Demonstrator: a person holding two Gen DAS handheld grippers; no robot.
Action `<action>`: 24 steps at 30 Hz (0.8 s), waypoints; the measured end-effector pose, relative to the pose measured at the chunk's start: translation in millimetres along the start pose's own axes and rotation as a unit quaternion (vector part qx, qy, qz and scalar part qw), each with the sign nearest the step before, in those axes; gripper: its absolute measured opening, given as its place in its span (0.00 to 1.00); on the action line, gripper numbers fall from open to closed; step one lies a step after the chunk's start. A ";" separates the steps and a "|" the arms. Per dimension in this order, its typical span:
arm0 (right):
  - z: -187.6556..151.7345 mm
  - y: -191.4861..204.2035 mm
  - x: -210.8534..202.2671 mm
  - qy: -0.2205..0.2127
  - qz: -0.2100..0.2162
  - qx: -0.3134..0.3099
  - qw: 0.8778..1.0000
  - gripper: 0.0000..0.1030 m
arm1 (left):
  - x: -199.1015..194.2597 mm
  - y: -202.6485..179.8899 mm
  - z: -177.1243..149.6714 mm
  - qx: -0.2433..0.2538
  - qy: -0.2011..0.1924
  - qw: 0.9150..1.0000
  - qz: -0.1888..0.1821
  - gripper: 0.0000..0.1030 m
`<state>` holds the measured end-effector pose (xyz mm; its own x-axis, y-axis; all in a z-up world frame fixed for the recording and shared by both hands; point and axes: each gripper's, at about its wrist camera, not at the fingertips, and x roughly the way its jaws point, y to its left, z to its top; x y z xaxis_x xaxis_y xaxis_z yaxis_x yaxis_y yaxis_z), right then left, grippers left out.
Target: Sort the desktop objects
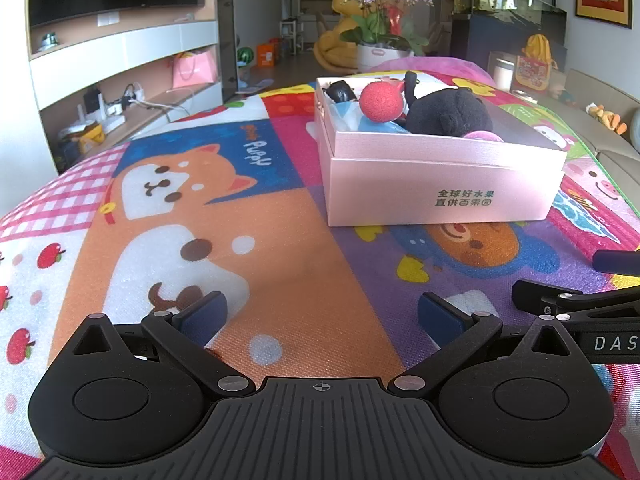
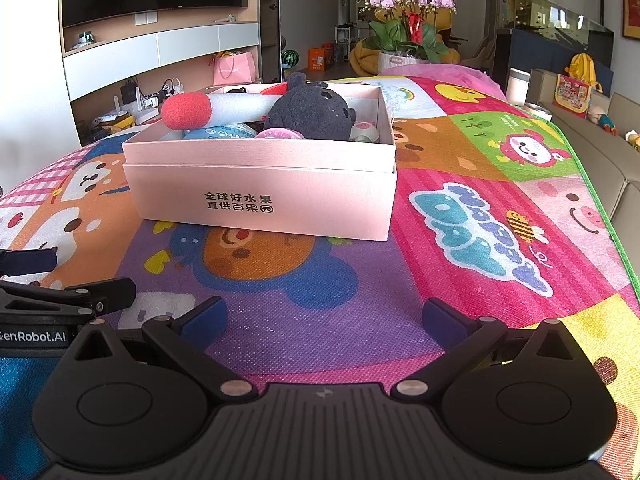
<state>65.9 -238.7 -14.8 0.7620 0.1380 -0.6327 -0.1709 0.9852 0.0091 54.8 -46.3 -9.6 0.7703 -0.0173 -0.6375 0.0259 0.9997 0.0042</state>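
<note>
While both grippers, left gripper [image 1: 320,312] and right gripper [image 2: 324,318], gape empty: pink box [image 2: 260,196] brimming with toys.

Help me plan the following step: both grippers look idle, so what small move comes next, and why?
Probably hold back: the left gripper and right gripper are open and empty, and the toys, like the black plush, already sit in the pink box.

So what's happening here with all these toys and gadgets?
A person holds two tongs, left tongs and right tongs, both open and empty above the colourful cartoon play mat. The pale pink cardboard box already holds a black plush toy and a red foam ball.
</note>
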 end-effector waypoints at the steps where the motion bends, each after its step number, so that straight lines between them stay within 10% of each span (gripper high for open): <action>1: 0.0 0.0 0.0 0.000 0.000 0.000 1.000 1.00 | -0.1 0.2 -0.2 0.000 0.000 1.000 0.000 1.00; 24: -0.3 0.2 0.0 0.000 0.000 0.000 1.000 1.00 | 0.7 1.8 0.9 0.001 0.001 1.000 -0.001 1.00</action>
<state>65.7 -238.5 -15.0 0.7621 0.1378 -0.6327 -0.1707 0.9853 0.0090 55.9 -44.5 -9.3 0.7684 -0.0201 -0.6396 0.0291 0.9996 0.0035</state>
